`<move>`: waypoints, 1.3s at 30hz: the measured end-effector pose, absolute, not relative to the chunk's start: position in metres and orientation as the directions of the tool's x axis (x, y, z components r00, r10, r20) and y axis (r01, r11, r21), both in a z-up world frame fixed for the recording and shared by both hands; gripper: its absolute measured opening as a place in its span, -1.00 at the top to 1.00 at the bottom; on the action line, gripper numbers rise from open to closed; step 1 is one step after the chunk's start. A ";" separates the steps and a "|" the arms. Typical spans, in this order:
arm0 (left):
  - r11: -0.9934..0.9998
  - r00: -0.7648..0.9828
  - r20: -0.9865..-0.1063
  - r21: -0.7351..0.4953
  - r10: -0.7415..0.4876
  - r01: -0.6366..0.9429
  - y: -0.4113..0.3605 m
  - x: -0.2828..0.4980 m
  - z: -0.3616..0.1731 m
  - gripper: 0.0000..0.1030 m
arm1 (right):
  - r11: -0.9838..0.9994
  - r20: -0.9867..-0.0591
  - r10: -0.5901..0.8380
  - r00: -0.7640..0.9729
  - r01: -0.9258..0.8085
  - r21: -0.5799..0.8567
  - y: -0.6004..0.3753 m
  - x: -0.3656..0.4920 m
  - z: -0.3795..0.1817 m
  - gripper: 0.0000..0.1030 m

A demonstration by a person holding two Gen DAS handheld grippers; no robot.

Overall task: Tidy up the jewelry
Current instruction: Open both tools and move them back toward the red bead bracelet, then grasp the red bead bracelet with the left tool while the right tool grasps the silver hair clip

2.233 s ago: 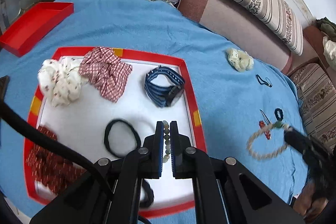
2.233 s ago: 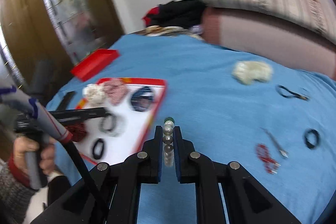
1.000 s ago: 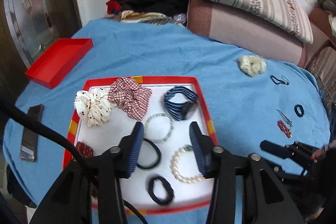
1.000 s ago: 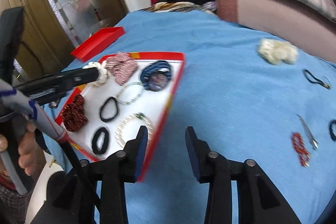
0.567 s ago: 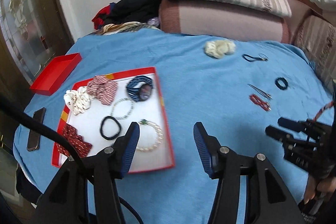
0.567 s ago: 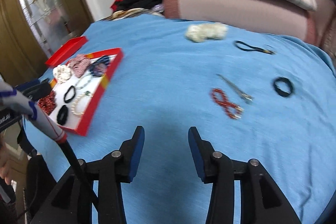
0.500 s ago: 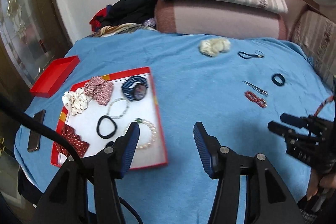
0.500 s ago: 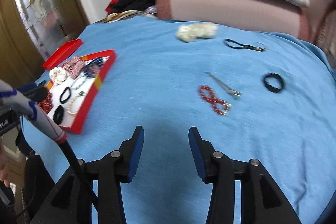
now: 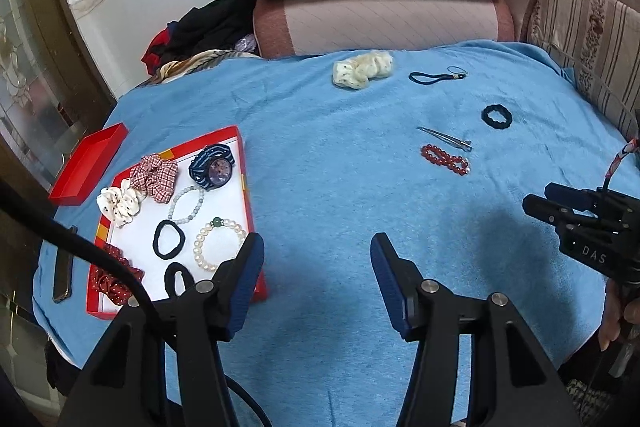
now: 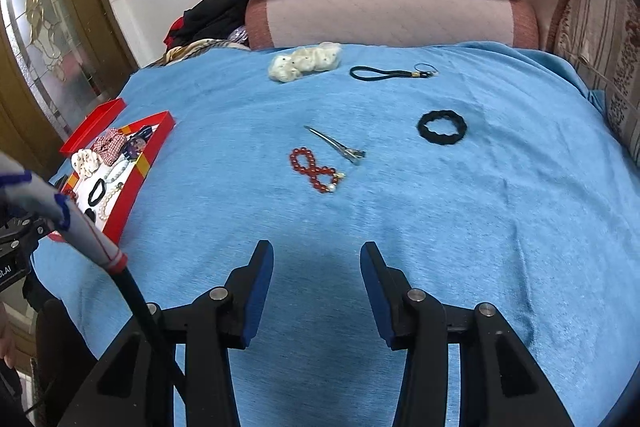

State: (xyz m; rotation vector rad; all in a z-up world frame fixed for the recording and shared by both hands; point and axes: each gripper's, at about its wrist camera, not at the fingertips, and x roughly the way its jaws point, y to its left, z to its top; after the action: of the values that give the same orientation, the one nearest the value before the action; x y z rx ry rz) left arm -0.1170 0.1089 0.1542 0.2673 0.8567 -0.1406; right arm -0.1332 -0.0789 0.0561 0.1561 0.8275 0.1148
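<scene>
So both grippers are empty right now: the left gripper (image 9: 316, 281) has its jaws spread wide with nothing between them, and the right gripper (image 10: 316, 281) is the same, gaping open over bare blue blanket (image 10: 440, 227). Looks like a between-pickups moment to me. The red tray (image 9: 245, 179) sits near the left edge of the blanket and it's clearly the "sorted" spot: checked scrunchie (image 9: 155, 177), white dotted scrunchie (image 9: 118, 202), blue striped watch (image 9: 214, 167), a pale bead bracelet (image 9: 186, 203), the pearl bracelet (image 9: 219, 243) with a green bead, a black hair tie (image 9: 169, 244), all laid flat side by side, not piled, so each stays easy to see. What's left is loose out on the blanket: the red bead bracelet (image 10: 316, 169) twisted into a figure eight around the middle, a silver hair clip (image 10: 336, 145) just beside it (can't tell if they touch), a black scrunchie (image 10: 442, 127) further toward the right edge, and a cream scrunchie (image 10: 306, 61) and black cord loop (image 10: 386, 71) up by the far edge near the cushions. My guess is the right gripper is pointed at the red bracelet because it's the nearest leftover. Wide-open jaws make sense for straddling a floppy bead loop, though it could slip if only one bead gets pinched.
</scene>
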 end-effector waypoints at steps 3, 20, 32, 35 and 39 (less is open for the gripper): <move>0.955 0.642 -0.766 0.183 -0.011 0.235 0.103 -0.116 0.152 -0.07 | 0.982 -0.721 0.161 0.674 -0.034 0.188 -0.084 -0.135 0.055 0.05; 0.955 0.546 -0.837 0.135 -0.033 0.265 0.081 -0.082 0.115 -0.14 | 0.976 -0.736 0.112 0.667 0.063 0.206 -0.142 -0.124 0.038 0.02; 0.955 0.456 -0.874 -0.033 -0.171 0.294 0.050 -0.028 0.082 -0.14 | 0.965 -0.739 0.199 0.644 0.004 0.264 -0.151 -0.059 0.036 -0.05; 0.955 0.451 -0.870 -0.067 -0.197 0.288 0.053 -0.023 0.079 -0.14 | 0.970 -0.745 0.228 0.627 -0.076 0.232 -0.130 -0.033 0.034 -0.05; 0.953 0.446 -0.869 -0.088 -0.216 0.291 0.059 -0.019 0.075 -0.14 | 0.967 -0.759 0.255 0.600 -0.148 0.207 -0.106 -0.001 0.027 -0.05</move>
State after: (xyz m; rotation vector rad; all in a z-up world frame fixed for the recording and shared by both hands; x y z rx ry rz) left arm -0.0186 0.0593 0.0747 0.0780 1.0638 -0.3143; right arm -0.0006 -0.1062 0.0270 0.1275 0.8984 0.2342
